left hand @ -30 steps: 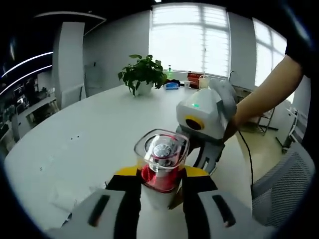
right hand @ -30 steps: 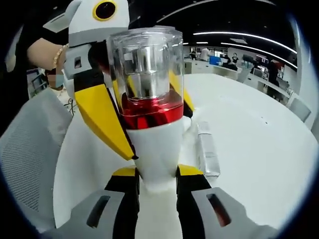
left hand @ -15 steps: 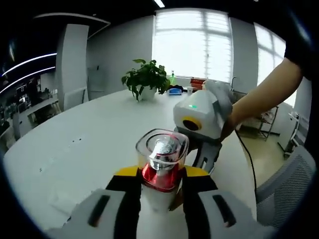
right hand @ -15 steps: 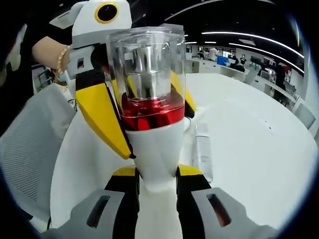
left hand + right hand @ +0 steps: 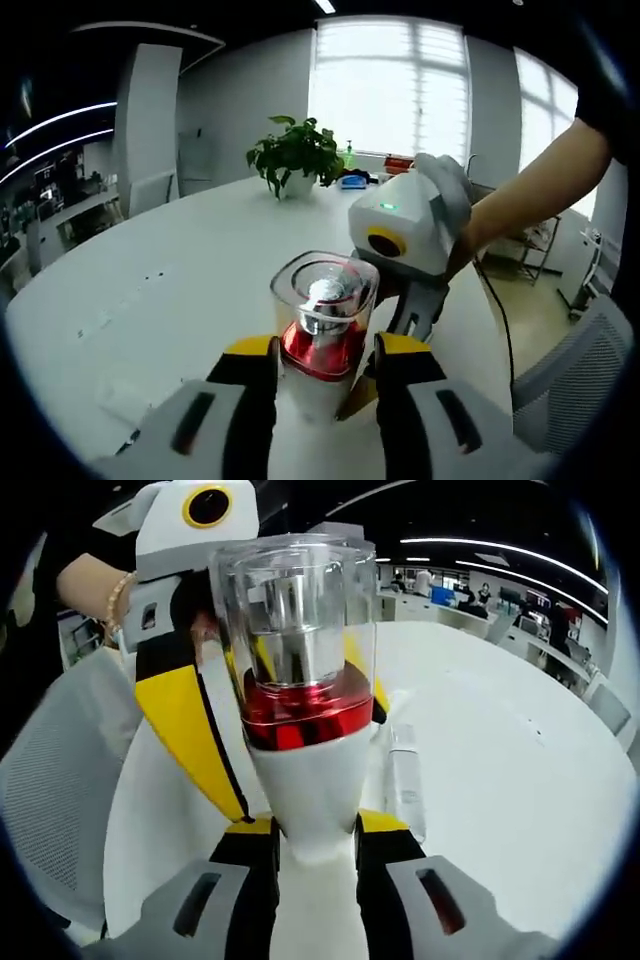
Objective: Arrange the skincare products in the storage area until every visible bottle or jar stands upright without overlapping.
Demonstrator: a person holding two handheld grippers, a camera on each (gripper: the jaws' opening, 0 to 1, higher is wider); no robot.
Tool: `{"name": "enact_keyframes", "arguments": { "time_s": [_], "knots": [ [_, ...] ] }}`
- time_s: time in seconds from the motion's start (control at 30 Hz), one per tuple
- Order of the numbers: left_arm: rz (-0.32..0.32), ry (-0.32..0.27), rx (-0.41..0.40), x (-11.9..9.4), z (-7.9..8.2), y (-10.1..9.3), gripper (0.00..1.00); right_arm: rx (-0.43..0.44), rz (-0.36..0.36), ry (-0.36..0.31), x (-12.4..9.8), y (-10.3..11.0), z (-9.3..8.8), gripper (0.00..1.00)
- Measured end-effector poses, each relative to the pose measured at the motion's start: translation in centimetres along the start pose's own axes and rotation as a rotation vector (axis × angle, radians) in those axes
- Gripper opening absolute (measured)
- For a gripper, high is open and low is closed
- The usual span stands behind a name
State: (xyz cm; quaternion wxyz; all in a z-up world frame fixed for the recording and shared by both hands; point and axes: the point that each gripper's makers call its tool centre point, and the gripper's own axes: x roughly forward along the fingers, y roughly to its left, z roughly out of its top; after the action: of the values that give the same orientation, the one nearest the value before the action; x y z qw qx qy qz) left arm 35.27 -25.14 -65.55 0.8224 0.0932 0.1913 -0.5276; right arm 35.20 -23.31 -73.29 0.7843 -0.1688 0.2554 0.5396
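1. Table (image 5: 150, 290), white and wide, runs across the left of the left gripper view; far back on it stands a potted plant (image 5: 293, 155) before bright windows.
2. At centre, the left gripper (image 5: 322, 362) has its yellow-tipped jaws on either side of a white bottle (image 5: 318, 345) with a red collar and a clear cap; a narrow gap seems to show at each side, so I cannot tell whether it is clamped or just released.
3. Just right of the bottle's cap, the right gripper (image 5: 405, 318) comes in, carried by a person's arm (image 5: 530, 190); its jaws reach the bottle's far side.
4. In the right gripper view, a grey mesh chair (image 5: 55, 790) fills the left edge.
5. Next, the left gripper (image 5: 230, 720) stands behind the bottle, its jaws to both flanks, not visibly pressing.
6. At centre, the right gripper (image 5: 315, 850) is clenched on the bottle (image 5: 310, 750), which stands upright, pinched at its white lower body.
7. Just right of it, a slim clear tube (image 5: 405, 780) lies flat on the table (image 5: 520, 800).
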Motion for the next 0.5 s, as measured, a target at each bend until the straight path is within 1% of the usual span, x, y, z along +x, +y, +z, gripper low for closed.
{"name": "enact_keyframes", "arguments": {
  "time_s": [0.07, 0.13, 0.17, 0.27, 0.37, 0.43, 0.5],
  "knots": [
    [0.017, 0.011, -0.003, -0.2, -0.1, 0.3, 0.37, 0.036, -0.018, -0.021, -0.4, -0.1, 0.4, 0.34],
    [0.027, 0.0, -0.006, -0.7, 0.1, 0.6, 0.4, 0.057, -0.033, -0.036, -0.6, -0.2, 0.7, 0.42],
    [0.027, 0.001, -0.017, -0.9, 0.1, 0.5, 0.41, 0.056, -0.034, -0.037, -0.7, -0.2, 0.7, 0.44],
    [0.041, 0.006, -0.035, -1.5, 0.2, 0.5, 0.42, 0.056, -0.045, -0.029, -1.1, 0.1, 1.0, 0.46],
    [0.061, 0.004, -0.059, -2.2, 0.1, 0.6, 0.47, 0.076, -0.061, -0.034, -1.3, 0.5, 1.2, 0.53],
    [0.074, -0.001, -0.074, -2.6, 0.0, 0.9, 0.5, 0.102, -0.064, -0.052, -1.5, 0.7, 1.4, 0.55],
    [0.081, 0.0, -0.089, -3.0, -0.1, 0.5, 0.51, 0.126, -0.071, -0.068, -1.8, 1.0, 1.7, 0.56]
  ]
}}
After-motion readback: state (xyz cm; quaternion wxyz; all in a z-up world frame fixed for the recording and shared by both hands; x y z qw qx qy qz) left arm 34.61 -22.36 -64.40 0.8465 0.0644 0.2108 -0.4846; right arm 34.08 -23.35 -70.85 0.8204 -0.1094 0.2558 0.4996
